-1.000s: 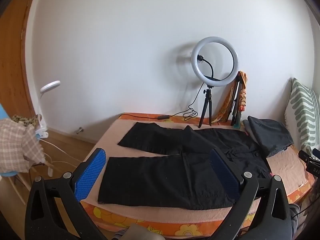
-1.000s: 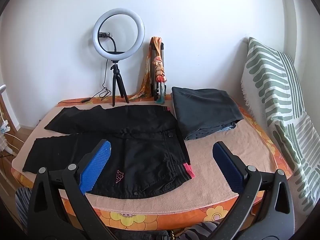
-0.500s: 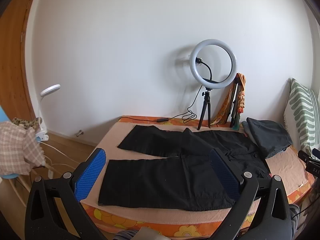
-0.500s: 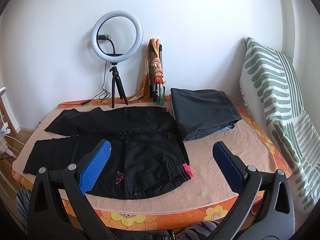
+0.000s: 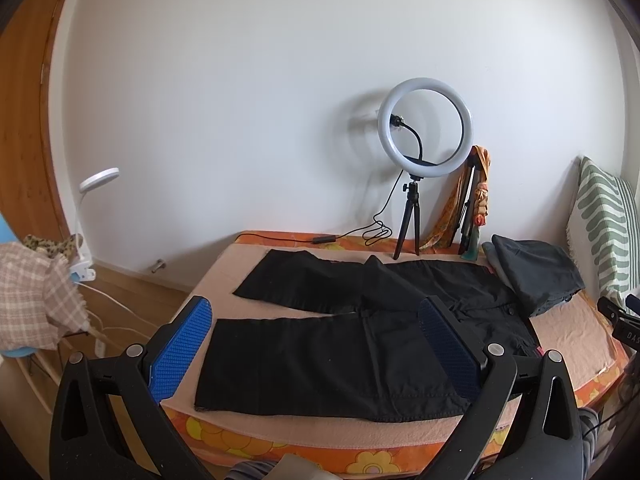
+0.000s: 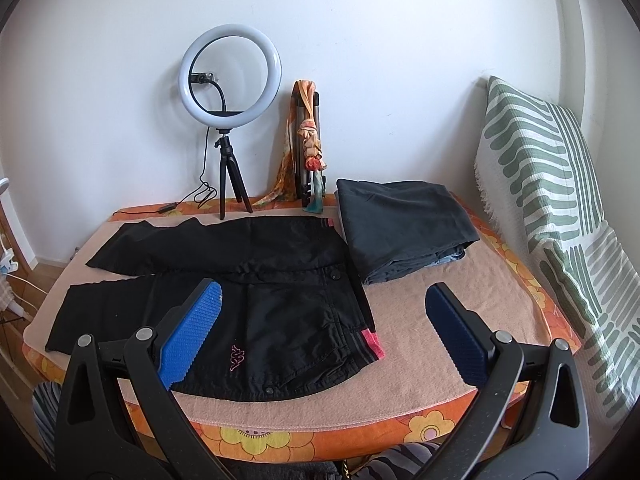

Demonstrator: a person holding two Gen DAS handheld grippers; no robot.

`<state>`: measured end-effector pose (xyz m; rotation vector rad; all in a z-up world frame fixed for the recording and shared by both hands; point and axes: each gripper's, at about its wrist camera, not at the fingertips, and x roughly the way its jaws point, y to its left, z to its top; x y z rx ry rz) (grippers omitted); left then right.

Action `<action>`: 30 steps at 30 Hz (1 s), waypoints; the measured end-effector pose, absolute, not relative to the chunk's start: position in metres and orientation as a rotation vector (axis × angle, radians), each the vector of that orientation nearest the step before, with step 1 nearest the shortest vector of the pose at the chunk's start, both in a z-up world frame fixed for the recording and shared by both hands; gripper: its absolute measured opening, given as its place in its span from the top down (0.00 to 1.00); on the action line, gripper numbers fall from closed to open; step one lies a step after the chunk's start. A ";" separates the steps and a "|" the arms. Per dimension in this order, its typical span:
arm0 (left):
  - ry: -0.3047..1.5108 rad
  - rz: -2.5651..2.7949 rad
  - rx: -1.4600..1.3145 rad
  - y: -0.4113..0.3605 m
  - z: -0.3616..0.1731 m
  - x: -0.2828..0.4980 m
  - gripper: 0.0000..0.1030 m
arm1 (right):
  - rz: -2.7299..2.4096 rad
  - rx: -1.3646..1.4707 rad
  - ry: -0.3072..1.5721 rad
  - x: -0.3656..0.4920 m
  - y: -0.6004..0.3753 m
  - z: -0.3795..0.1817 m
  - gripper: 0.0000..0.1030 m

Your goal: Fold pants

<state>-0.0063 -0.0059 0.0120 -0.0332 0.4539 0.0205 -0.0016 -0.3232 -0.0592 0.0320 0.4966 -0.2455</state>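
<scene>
A pair of black pants [image 6: 240, 280] lies spread flat on a bed [image 6: 420, 368] covered with a peach blanket over an orange flowered sheet. Taking the pants as the landmark: their two legs stretch out to the left, slightly apart, and the waistband with pink stripes sits at their right end. A small pink logo [image 6: 236, 358] shows on the near leg close to the waist.

Just beyond the waistband, touching its far right corner, sits a pile of folded dark grey clothing [image 6: 404, 224]. Behind the pants, against the white wall, stands a ring light [image 5: 426, 136] on a small black tripod, and beside it a second folded tripod draped with an orange scarf [image 6: 308, 148]. To the right of the pants, past the grey pile, a green-and-white striped cushion [image 6: 552, 184] leans upright.

The left gripper [image 5: 316, 350] hovers in front of the pants' leg ends, its blue-padded jaws spread wide and gripping nothing. The right gripper [image 6: 324, 332] hovers in front of the waist end, jaws likewise wide apart and empty. Neither touches the fabric.
</scene>
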 end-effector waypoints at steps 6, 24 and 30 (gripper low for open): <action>0.458 0.017 -0.039 -0.005 0.010 -0.005 0.00 | -0.263 0.029 0.488 -0.003 -0.322 -0.058 0.00; 0.465 0.014 -0.037 -0.003 0.008 -0.001 0.00 | -0.271 0.037 0.469 -0.004 -0.327 -0.054 0.00; 0.467 0.013 -0.037 -0.004 0.007 -0.002 0.00 | -0.271 0.035 0.469 -0.003 -0.325 -0.053 0.00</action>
